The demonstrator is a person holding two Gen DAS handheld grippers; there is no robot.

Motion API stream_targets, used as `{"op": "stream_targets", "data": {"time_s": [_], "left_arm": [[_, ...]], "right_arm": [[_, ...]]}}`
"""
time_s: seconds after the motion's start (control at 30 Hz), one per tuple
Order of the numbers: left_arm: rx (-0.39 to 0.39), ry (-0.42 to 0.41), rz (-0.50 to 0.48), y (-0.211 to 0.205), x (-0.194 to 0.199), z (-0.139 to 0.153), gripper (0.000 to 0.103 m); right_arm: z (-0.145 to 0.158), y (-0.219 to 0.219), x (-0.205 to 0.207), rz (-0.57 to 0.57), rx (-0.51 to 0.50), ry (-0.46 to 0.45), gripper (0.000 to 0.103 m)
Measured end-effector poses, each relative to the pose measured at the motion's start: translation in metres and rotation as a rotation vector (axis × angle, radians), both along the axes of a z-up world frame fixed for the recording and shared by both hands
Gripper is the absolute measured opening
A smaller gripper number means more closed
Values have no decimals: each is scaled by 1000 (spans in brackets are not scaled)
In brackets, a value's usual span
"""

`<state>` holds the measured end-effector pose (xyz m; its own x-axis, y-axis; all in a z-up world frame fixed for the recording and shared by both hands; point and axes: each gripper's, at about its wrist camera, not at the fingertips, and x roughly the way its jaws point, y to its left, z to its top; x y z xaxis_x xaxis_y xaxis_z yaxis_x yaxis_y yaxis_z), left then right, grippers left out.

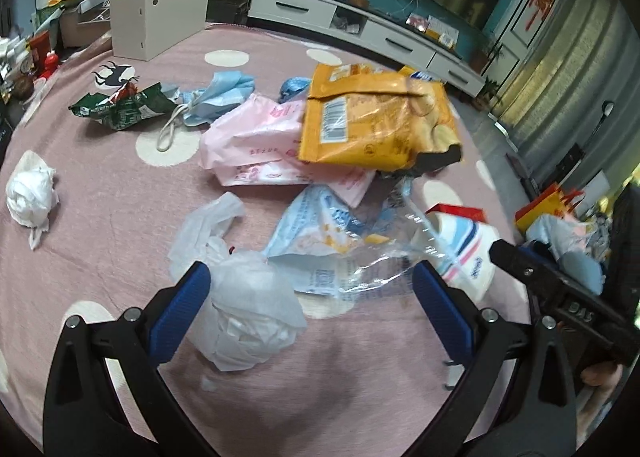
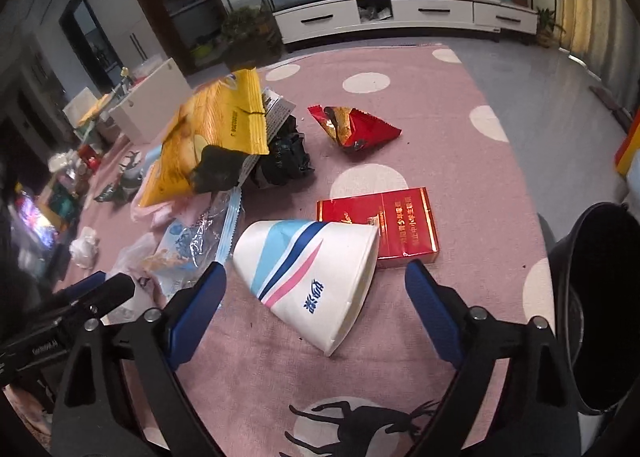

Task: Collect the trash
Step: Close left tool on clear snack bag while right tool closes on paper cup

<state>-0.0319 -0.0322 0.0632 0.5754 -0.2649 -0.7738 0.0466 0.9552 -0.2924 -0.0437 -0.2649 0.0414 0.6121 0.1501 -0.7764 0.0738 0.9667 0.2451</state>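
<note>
In the left wrist view, the left gripper (image 1: 310, 303) hangs spread over a pink dotted blanket (image 1: 100, 177), its left pad beside a crumpled white plastic bag (image 1: 248, 317) that lies loose between the fingers, not pinched. Past it sprawl a yellow chip bag (image 1: 372, 117), a pink wrapper (image 1: 256, 145) and a green packet (image 1: 124, 107) (litter scattered, waiting to be gathered).

In the right wrist view, the right gripper (image 2: 316, 291) stands wide, straddling a tipped paper cup (image 2: 308, 277) without pressing it, probably lining up a grasp. The cup leans on a red carton (image 2: 384, 223); a dark bin (image 2: 592, 305) sits at the right edge, likely the destination.
</note>
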Motion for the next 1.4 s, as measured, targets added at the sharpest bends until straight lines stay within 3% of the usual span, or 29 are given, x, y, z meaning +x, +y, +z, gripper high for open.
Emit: {"op": "stream_targets", "data": {"time_s": [0.3, 0.6, 0.8, 0.93, 1.03, 1.27, 1.4], "left_arm": [[-56, 32, -53, -23, 2, -3, 100], [47, 36, -56, -47, 10, -16, 100], [82, 55, -39, -45, 14, -13, 100], [14, 12, -72, -38, 15, 7, 100], [74, 30, -58, -41, 26, 4, 100], [128, 74, -89, -48, 42, -18, 100], [103, 86, -125, -49, 49, -27, 100]], "right_arm": [[-8, -26, -3, -55, 84, 26, 66], [-24, -16, 7, -30, 149, 77, 66], [-31, -16, 12, -59, 136, 94, 78], [-32, -21, 14, -86, 129, 100, 88], [-33, -25, 17, -96, 154, 110, 93], [-38, -20, 24, -100, 139, 136, 95], [-45, -19, 30, -97, 168, 151, 95]]}}
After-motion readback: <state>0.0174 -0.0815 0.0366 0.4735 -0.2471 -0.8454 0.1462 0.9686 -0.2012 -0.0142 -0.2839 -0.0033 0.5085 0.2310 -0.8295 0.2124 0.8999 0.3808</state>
